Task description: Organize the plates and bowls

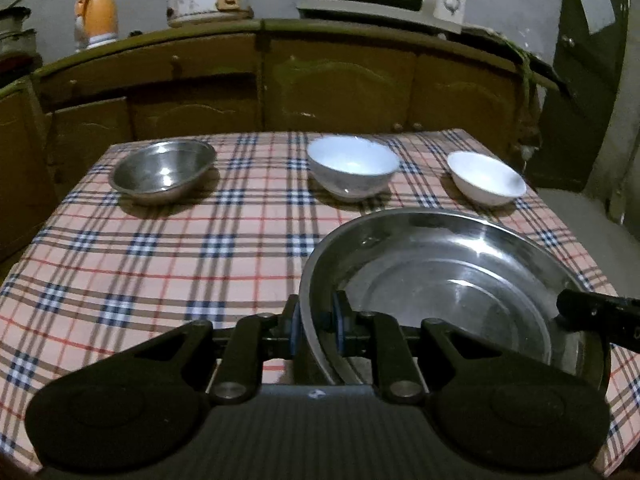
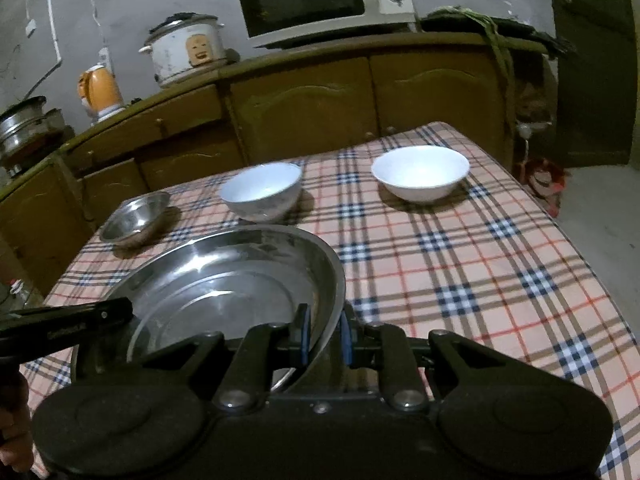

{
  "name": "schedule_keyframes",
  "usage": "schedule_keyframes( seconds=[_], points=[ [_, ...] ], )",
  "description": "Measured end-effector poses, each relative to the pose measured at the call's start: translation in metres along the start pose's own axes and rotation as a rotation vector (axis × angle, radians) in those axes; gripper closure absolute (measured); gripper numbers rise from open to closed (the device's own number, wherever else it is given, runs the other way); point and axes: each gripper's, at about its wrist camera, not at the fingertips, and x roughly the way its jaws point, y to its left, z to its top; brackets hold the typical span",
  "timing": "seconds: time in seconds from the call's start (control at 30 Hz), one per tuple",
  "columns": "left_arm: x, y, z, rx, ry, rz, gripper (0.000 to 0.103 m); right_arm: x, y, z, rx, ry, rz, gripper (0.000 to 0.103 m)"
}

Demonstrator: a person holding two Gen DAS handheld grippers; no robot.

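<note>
Left wrist view shows the left gripper [image 1: 318, 322] clenched on the near left rim of the steel plate [image 1: 448, 280], low right in frame; the right gripper [image 2: 326, 334] grasps the opposite rim. Behind stand a steel bowl [image 1: 162, 176] and two white bowls [image 1: 352, 168] [image 1: 486, 178] on the checked table [image 1: 160, 264]. No writing is readable. Only the right wrist view shows pots [image 2: 24, 128] at far left.
</note>
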Motion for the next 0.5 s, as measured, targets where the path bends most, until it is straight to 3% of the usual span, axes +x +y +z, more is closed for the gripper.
schedule_keyframes(
  seconds=[0.5],
  points=[
    [0.020,-0.002,-0.024,0.047,0.070,0.030,0.085,0.032,-0.009,-0.030,0.005,0.091,-0.011,0.082]
  ],
)
